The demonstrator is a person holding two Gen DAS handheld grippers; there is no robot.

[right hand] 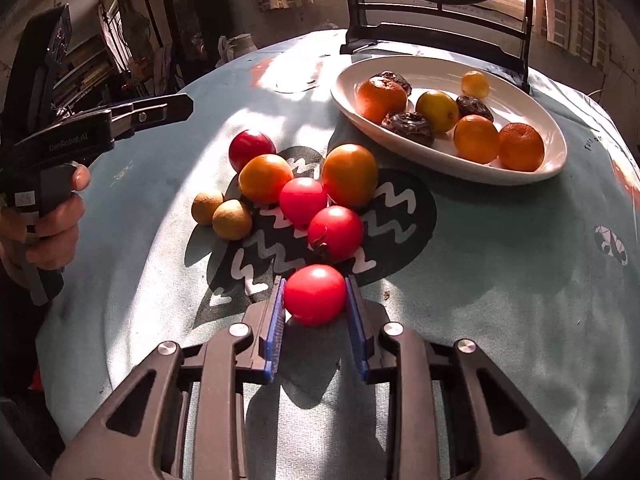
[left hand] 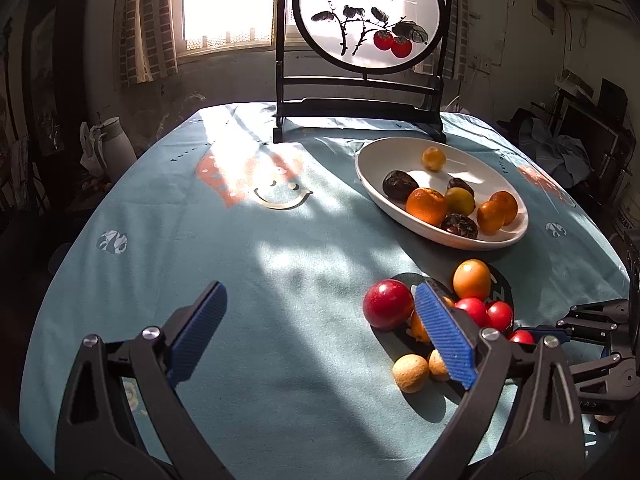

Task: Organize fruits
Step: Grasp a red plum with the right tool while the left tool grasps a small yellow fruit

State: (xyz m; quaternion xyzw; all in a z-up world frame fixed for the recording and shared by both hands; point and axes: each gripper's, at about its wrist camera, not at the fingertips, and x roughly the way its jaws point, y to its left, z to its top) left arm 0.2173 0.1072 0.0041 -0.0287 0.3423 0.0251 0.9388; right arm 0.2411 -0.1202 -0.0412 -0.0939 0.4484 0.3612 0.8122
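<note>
Left wrist: our left gripper (left hand: 320, 332) gapes wide, empty, above bench (left hand: 240, 280); loose fruit beside right finger. Right wrist: our right gripper (right hand: 315, 312) pinches red tomato (right hand: 315, 294) on bench, white plate (right hand: 520, 172) of fruit beyond.

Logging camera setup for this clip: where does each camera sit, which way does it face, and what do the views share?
Left wrist: on the left claw, open above the tablecloth, facing the window; own fingers and the right claw show.
Right wrist: on the right claw, low, closed on a red tomato; the left hand shows.
Shared: white plate, loose fruit, painted screen.
</note>
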